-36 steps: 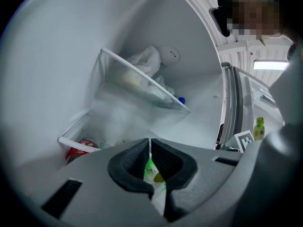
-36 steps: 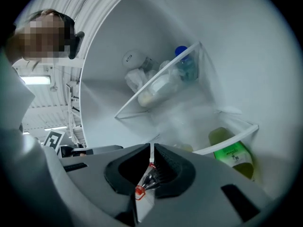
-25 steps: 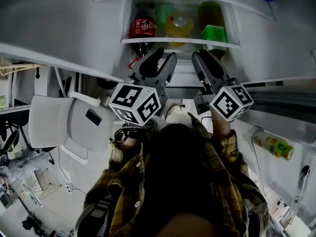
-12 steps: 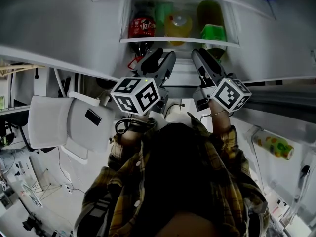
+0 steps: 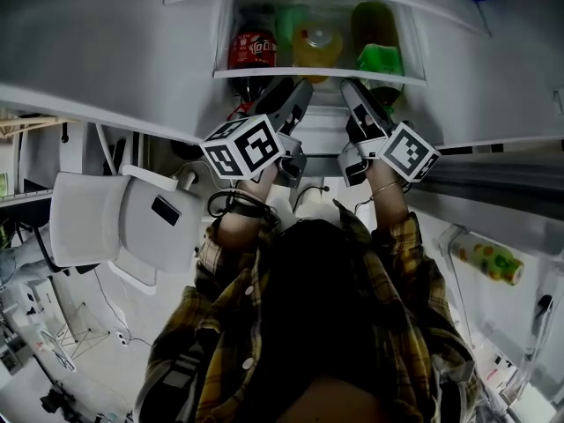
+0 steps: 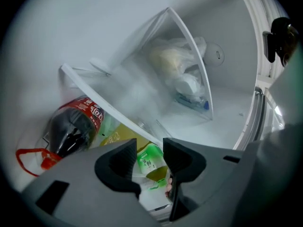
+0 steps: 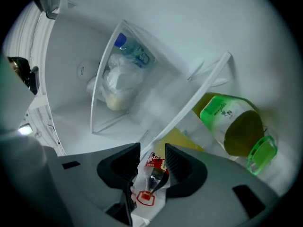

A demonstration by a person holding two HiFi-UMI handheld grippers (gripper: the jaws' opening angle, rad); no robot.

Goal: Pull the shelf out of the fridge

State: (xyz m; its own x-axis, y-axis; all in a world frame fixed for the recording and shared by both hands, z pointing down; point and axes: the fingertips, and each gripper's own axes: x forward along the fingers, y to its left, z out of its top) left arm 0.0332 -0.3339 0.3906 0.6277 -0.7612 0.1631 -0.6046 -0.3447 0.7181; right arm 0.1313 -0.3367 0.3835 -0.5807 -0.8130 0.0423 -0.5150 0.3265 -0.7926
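Left gripper [image 5: 295,88], right gripper [image 5: 357,91] nearer, jaws opening, empty | shelf [image 5: 322,75] axis left-right

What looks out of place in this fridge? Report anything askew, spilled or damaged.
Nothing spilled or broken shows. One oddity: the cola bottle and the green tea bottle lie on their sides under the glass shelf, caps toward the opening. The shelf looks level in the head view; its slant elsewhere seems camera tilt.

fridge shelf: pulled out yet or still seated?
Still in. The shelf has its front rim inside the fridge; the left gripper and right gripper are open just before it, gripping nothing.
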